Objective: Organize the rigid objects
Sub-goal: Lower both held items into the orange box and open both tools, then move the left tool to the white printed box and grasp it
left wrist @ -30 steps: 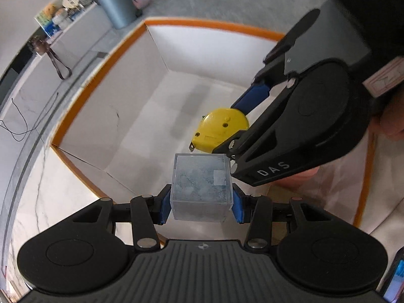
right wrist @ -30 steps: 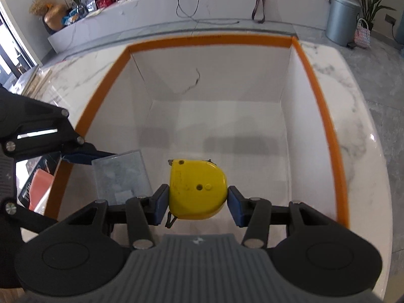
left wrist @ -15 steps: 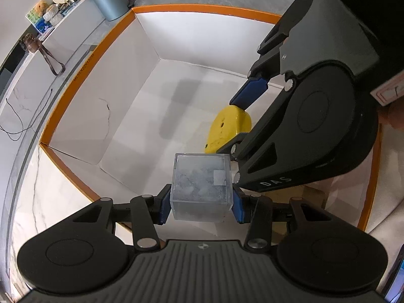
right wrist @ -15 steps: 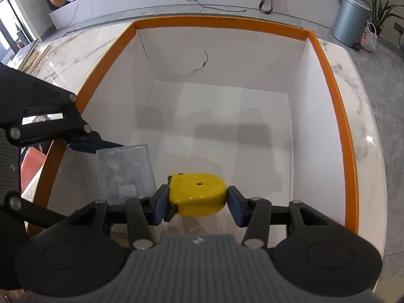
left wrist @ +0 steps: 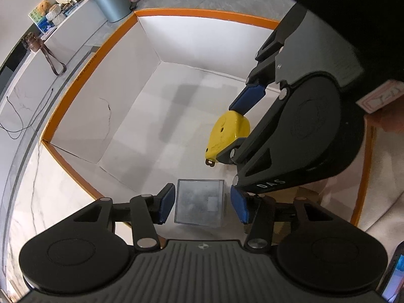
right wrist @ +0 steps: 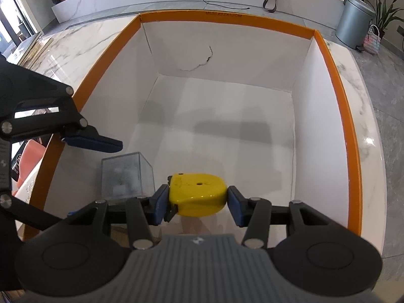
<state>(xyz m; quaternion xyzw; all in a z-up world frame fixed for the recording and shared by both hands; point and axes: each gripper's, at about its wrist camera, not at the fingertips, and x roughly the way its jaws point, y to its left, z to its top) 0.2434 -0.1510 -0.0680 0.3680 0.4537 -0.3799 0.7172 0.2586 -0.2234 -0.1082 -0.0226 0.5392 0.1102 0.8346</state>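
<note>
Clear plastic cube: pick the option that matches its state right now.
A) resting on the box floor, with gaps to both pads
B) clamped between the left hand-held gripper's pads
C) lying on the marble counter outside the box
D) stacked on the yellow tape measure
A: the clear plastic cube sits on the floor of the orange-rimmed box, and the left hand-held gripper stands spread, a gap showing at each pad.

Both tools are matte black plastic. The left gripper (left wrist: pixel 202 203) has a ribbed grey-black plate with a small round logo, two big round discs at its sides, silver screws on the link bars, and blue pads on its fingers (left wrist: pixel 166 203). The right gripper (right wrist: pixel 198 205) looks the same; in the left wrist view its side carries white letters "DAS".
</note>
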